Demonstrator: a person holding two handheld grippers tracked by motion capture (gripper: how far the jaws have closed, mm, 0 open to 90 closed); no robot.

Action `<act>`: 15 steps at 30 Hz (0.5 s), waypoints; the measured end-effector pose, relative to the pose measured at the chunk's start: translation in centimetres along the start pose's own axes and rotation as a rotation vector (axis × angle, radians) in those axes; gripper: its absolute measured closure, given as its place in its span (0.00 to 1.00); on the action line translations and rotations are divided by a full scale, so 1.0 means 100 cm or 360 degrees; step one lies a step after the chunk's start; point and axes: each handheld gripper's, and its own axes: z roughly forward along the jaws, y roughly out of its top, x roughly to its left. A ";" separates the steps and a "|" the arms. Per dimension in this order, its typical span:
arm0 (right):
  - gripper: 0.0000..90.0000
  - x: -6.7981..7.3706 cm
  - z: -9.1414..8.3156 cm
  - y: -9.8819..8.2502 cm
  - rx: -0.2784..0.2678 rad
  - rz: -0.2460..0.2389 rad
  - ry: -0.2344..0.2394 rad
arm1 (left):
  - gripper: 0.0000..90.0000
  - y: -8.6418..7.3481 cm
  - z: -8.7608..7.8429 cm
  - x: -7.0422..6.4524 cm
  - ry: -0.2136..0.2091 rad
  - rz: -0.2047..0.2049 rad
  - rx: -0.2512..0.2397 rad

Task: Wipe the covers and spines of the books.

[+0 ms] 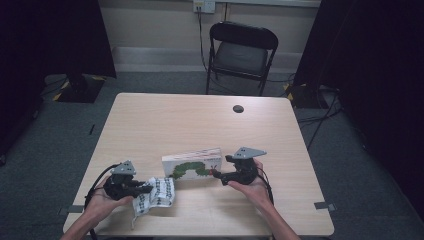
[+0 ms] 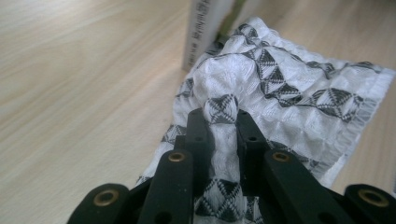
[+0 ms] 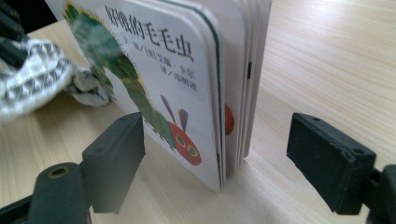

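The left gripper (image 2: 219, 119) has its fingers pinching a fold of the black-and-white patterned cloth (image 2: 280, 88), which lies on the counter (image 1: 165, 120) against the board book (image 3: 187, 70). The right gripper (image 3: 215, 158) has its fingers spread either side of the upright book's edge.

We are in a recording studio room.
Black curtains (image 1: 55, 35) flank us; folding chair (image 1: 241, 54), wall socket (image 1: 204, 6), floor cables (image 1: 320, 117) lie far.

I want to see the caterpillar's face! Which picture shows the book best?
The right gripper view: the book stands close up, with the caterpillar's red face and the title clear. The high view shows it small. The left gripper view catches just its edge behind the cloth.
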 end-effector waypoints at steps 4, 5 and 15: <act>0.21 0.002 0.001 0.000 0.0007 -0.0016 -0.0002 | 0.88 0.000 -0.003 0.003 0.0043 -0.0034 -0.0034; 0.21 0.002 0.001 0.000 0.0000 -0.0021 0.0002 | 0.88 0.000 -0.005 0.004 0.0061 -0.0045 -0.0052; 0.21 0.001 0.002 0.002 0.0005 -0.0026 0.0010 | 0.88 0.009 -0.019 0.008 0.0177 -0.0103 -0.0255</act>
